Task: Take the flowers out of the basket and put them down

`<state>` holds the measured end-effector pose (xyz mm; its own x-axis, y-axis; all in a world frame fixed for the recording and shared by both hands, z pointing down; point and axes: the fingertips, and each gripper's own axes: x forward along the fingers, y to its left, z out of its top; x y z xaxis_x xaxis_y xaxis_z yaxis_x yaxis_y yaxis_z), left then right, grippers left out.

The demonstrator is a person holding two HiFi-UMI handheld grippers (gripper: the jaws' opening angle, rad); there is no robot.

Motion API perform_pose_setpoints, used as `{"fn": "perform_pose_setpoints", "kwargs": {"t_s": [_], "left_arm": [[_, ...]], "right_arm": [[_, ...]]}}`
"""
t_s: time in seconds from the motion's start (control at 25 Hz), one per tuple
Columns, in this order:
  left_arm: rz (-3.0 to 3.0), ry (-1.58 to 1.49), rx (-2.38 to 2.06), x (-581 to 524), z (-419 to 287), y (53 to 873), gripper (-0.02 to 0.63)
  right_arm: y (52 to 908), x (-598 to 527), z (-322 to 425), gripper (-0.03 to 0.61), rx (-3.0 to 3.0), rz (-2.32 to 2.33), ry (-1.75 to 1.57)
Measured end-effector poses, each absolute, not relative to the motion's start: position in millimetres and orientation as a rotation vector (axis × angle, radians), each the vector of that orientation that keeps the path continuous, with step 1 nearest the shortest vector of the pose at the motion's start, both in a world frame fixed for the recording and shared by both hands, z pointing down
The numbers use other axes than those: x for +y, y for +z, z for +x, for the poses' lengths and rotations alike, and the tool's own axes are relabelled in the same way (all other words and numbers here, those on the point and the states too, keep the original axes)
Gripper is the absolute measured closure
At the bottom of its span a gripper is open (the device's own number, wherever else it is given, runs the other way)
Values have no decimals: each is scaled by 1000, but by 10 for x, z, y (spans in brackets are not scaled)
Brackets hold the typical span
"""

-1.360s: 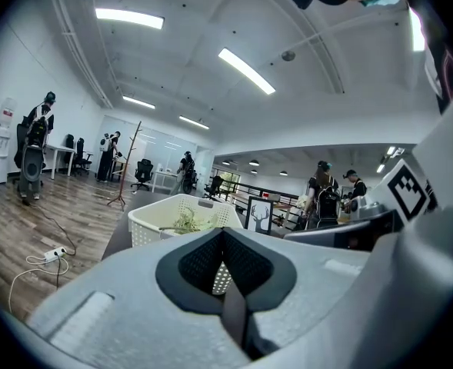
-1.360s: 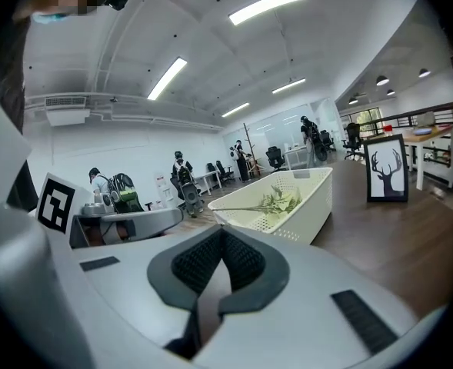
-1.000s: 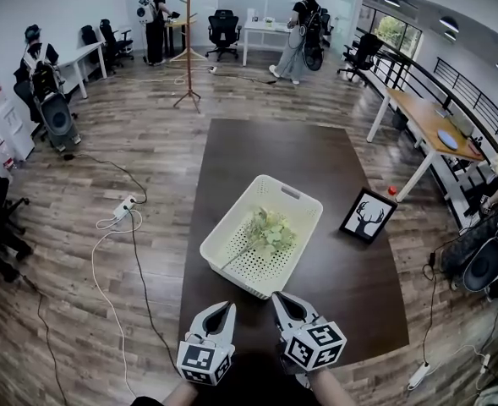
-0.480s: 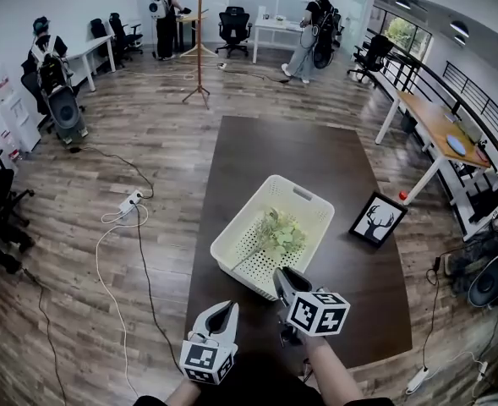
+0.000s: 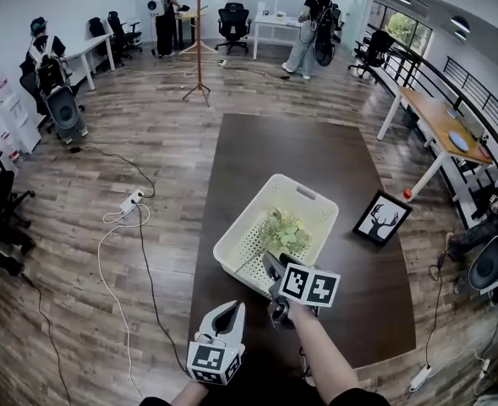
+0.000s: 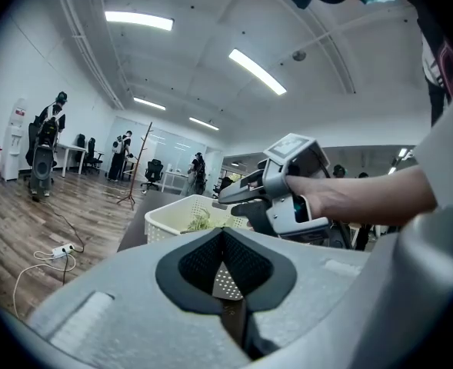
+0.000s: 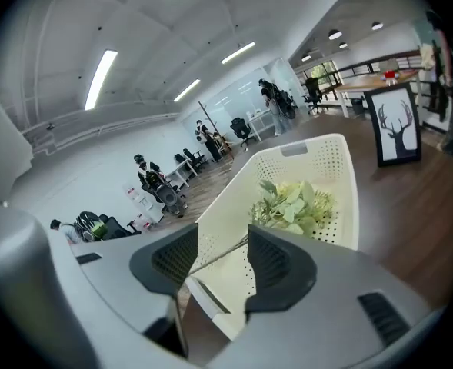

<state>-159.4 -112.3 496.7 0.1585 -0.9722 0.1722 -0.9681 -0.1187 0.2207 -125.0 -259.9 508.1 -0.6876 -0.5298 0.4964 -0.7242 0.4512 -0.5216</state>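
Pale green flowers lay in the white basket; our right tongs, just opening, hung spread at its near rim, pinching nothing; our left tongs were pressed together.

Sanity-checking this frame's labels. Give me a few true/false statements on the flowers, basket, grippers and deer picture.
1. The flowers lie in the basket. True.
2. The right gripper is shut on the stem. False: its jaws stand apart and have just been opening. The stem shows through the gap, ungripped.
3. The deer picture stands left of the basket. False: it stands to the right.
4. The left gripper has its jaws together, holding nothing. True.
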Motion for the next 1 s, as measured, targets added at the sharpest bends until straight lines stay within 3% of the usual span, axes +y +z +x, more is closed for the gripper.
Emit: {"fn": "perform_pose_setpoints", "kwargs": {"t_s": [0.52,1.0], "left_arm": [[2184,-53,-1823,-1295,-1557,4968,606],[2148,-75,-1837,-1380,-1696,5008,606]], "right_arm": [[5524,-2971,-1465,359,-2215,1072,1313],[5965,-3155,-1538,387,-2046,1119,1403]]}}
